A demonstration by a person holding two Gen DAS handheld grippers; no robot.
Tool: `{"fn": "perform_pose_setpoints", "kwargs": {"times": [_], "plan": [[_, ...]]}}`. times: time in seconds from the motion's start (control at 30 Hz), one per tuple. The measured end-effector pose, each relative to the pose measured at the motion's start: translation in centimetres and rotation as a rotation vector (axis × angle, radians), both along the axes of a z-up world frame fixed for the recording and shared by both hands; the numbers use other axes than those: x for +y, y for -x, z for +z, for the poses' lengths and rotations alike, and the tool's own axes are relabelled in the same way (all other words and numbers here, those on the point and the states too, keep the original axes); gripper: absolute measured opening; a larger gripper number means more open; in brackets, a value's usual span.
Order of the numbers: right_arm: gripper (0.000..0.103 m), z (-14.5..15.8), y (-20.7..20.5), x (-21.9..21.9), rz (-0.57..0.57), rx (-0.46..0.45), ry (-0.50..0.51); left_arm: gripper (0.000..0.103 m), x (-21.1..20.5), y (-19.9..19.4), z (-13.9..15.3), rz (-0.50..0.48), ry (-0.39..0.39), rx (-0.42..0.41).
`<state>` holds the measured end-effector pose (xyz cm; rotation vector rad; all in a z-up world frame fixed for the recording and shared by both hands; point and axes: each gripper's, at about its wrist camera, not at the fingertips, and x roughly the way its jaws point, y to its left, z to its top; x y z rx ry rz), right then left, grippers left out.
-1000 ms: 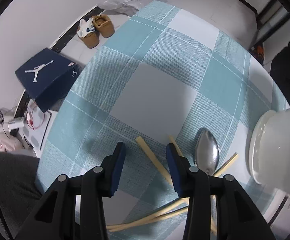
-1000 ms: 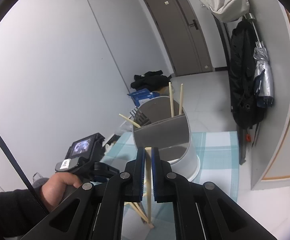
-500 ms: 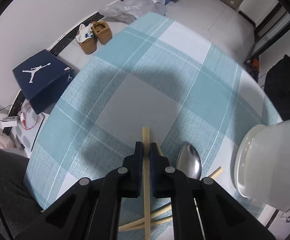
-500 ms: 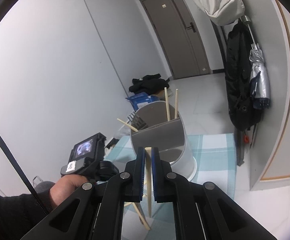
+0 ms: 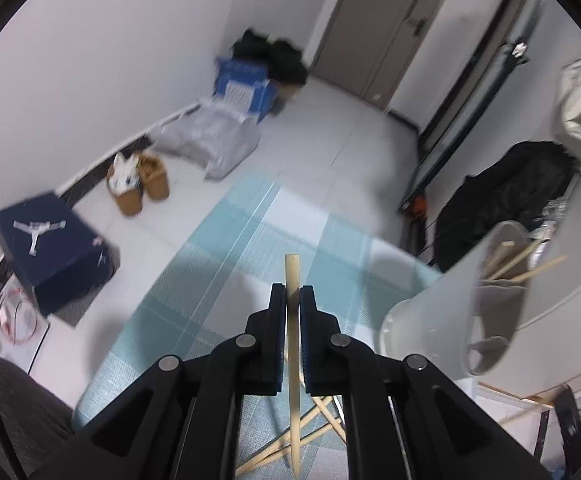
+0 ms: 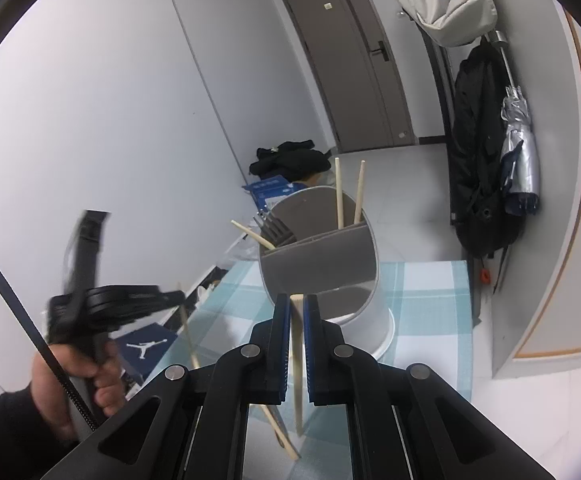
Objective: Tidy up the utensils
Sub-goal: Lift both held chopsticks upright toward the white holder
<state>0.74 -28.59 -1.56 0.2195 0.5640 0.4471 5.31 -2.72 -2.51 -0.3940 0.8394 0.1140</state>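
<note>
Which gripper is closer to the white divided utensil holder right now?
Right, by a little. The right gripper holds its chopstick directly before the white divided utensil holder. The left gripper, clamping another chopstick, is off to the holder's side.

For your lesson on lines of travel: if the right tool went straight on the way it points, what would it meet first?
Probably the holder: it stands straight ahead of the right tool, which is shut on a chopstick. The chopstick's tip would likely meet the near grey wall first; depth is unclear.
</note>
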Motion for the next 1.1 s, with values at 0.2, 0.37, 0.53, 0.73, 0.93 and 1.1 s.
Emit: {"fn": "perform_pose_setpoints", "kwargs": {"times": [0.2,0.37,0.53,0.73,0.93,1.1], "plan": [[0.006,0.7,0.1,0.7,-0.028,-0.007,0.01,0.003,-0.9,2.1,2.8,-0.091,-0.046,-0.152],[0.006,2.5,0.7,0.5,-0.046,-0.039,0.01,0.003,-1.2,3.2,6.0,-0.155,-0.041,-0.264],[0.006,5.4,1.1,-0.8,-0.073,-0.073,-0.021,0.003,-2.1,3.8,9.4,-0.191,-0.064,-0.385],[0.006,9.6,0.2,-2.3,-0.082,-0.121,-0.029,0.003,-3.3,3.0,12.5,-0.223,-0.082,-0.512],[0.006,13.5,-1.9,-3.5,-0.077,-0.16,-0.019,0.003,-5.1,0.6,14.5,-0.243,-0.084,-0.587],[0.006,16.3,-4.2,-4.5,-0.089,-0.197,-0.029,0.003,-6.3,-1.7,15.0,-0.237,-0.094,-0.614]]}}
